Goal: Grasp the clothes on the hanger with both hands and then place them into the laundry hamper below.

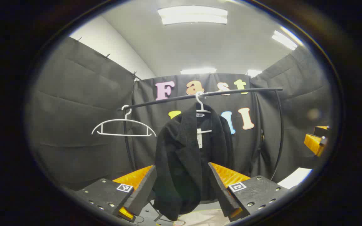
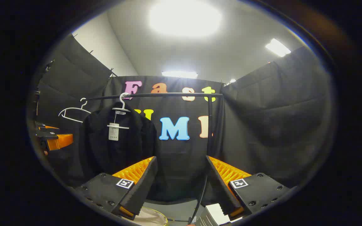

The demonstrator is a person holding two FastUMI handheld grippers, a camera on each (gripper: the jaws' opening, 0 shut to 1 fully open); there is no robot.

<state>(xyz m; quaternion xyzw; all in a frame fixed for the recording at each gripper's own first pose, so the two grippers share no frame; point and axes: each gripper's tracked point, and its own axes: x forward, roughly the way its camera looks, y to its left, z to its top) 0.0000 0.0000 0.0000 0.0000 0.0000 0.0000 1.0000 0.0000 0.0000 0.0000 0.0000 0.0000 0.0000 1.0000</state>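
Note:
A black jacket (image 1: 181, 157) hangs on a white hanger (image 1: 201, 108) from the black rail (image 1: 240, 91), a paper tag at its collar. My left gripper (image 1: 181, 167) is open, and the jacket's lower half shows in the wide gap between its fingers. In the right gripper view the jacket (image 2: 118, 147) hangs to the left, and my right gripper (image 2: 181, 159) is open in front of the black cloth wall, holding nothing. A pale hamper rim (image 2: 151, 218) peeks in below the fingers. Each view catches the other gripper at its edge: the right gripper (image 1: 316, 142), the left gripper (image 2: 53, 139).
An empty white hanger (image 1: 123, 127) hangs at the rail's left end. The rack's black upright (image 2: 210, 125) stands just beyond my right gripper, with a cable (image 2: 201, 194) running down from it. A white flat surface (image 1: 294, 177) lies low on the right.

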